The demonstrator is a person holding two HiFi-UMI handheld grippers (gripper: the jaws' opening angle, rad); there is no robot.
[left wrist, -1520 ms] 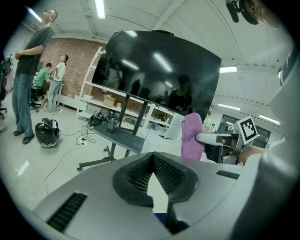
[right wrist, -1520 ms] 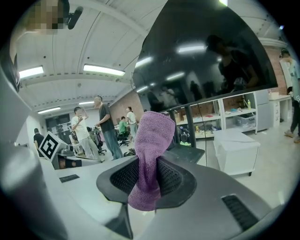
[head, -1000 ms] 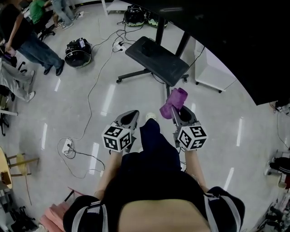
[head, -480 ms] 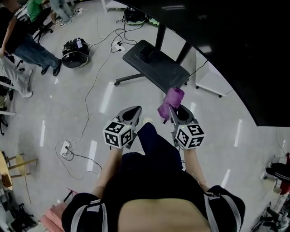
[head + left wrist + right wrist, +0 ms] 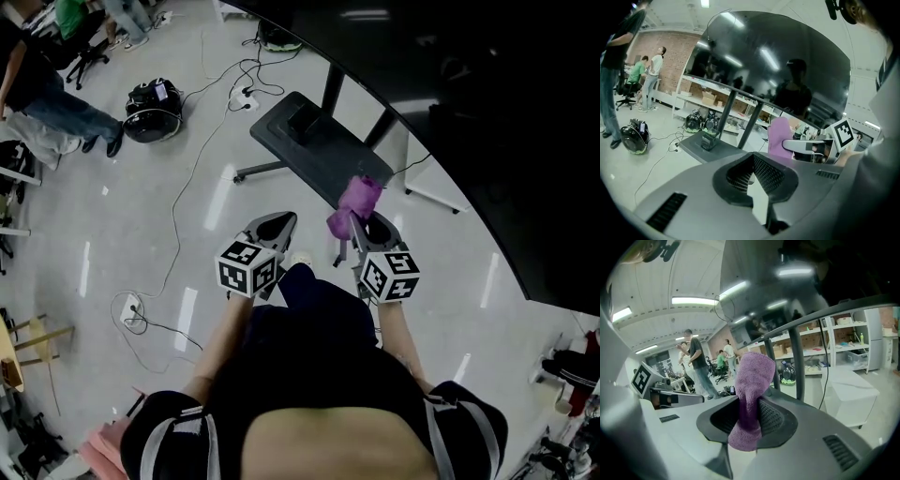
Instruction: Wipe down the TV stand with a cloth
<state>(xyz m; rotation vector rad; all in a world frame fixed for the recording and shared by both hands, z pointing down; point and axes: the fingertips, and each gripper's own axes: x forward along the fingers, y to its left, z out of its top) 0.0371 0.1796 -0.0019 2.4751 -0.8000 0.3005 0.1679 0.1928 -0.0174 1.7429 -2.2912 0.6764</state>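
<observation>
The TV stand's dark grey base plate (image 5: 319, 145) lies on the floor ahead of me, with two posts rising to a big black screen (image 5: 469, 103). My right gripper (image 5: 361, 230) is shut on a purple cloth (image 5: 354, 204), which sticks up out of the jaws and hangs just short of the base's near edge. In the right gripper view the cloth (image 5: 752, 394) is pinched between the pads of the right gripper (image 5: 749, 416). My left gripper (image 5: 272, 230) is shut with nothing in it. The left gripper view shows the left gripper (image 5: 752, 164), the base plate (image 5: 710, 145) and the cloth (image 5: 778, 138).
Cables (image 5: 187, 178) trail over the pale floor to a power strip (image 5: 131, 305). A black round device (image 5: 155, 98) sits at the left of the stand. People (image 5: 47, 84) stand at the far left. A white box (image 5: 436, 183) stands behind the base.
The stand and screen have drawn nearer and now fill more of the head view. Both grippers have edged forward toward the base, and the cloth stays in the right gripper.
</observation>
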